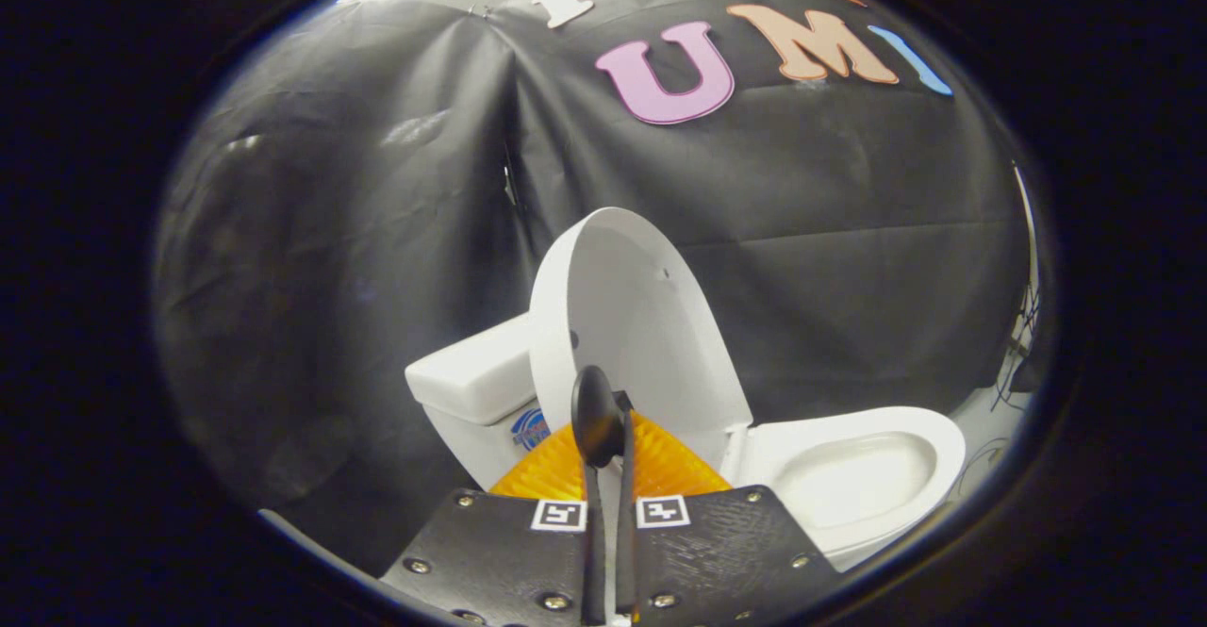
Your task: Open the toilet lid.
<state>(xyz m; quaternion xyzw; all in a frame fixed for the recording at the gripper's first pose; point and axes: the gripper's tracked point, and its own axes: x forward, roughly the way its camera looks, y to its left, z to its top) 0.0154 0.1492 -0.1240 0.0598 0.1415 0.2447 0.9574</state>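
Here, fingers (pixel 608 424) nearly together against upright toilet lid (pixel 627 325).

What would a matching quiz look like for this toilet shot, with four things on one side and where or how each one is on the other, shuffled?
Things:
1. toilet lid
2. tank
3. bowl
4. gripper

States or places:
A. behind the raised lid, nearest the black wall
B. fingers closed on the lid's edge
C. uncovered, lying beyond the fingers
D. standing up, nearly vertical

Pairs: 1-D, 2-A, 3-C, 4-B
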